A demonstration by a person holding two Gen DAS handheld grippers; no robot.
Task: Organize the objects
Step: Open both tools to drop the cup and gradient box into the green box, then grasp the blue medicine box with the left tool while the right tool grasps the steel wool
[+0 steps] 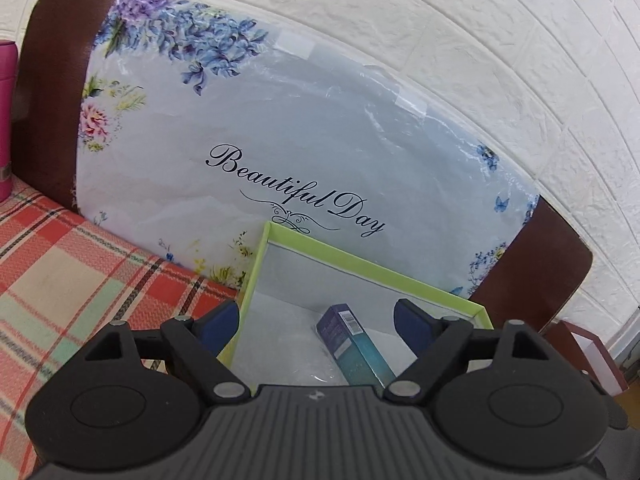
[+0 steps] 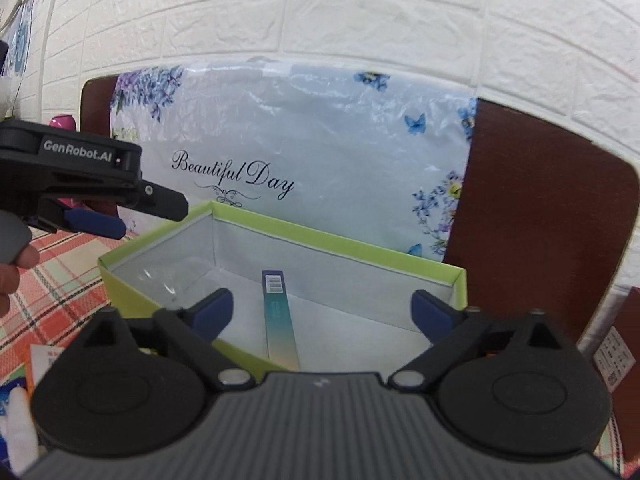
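A light-green open box [image 1: 360, 258] [image 2: 332, 240] stands on the plaid cloth in front of a floral board. A long teal carton [image 1: 356, 356] [image 2: 280, 320] with a barcode on its end lies inside on the box's white floor, beside clear plastic wrap [image 1: 280, 356]. My left gripper [image 1: 318, 320] hangs open over the box's left side, its blue pads well apart from the carton. My right gripper [image 2: 324, 310] is open wide above the box, the carton lying below between its fingers, untouched. In the right wrist view, the left gripper's blue finger [image 2: 100, 222] shows above the box's left corner.
A floral board [image 1: 304, 152] reading "Beautiful Day" leans on the white brick wall [image 1: 480, 40]. A pink bottle [image 1: 6, 120] stands far left. A red-and-white box [image 1: 592, 360] sits at the right. Printed cards [image 2: 44, 360] lie on the plaid cloth [image 1: 60, 272]. A hand [image 2: 12, 276] holds the left gripper.
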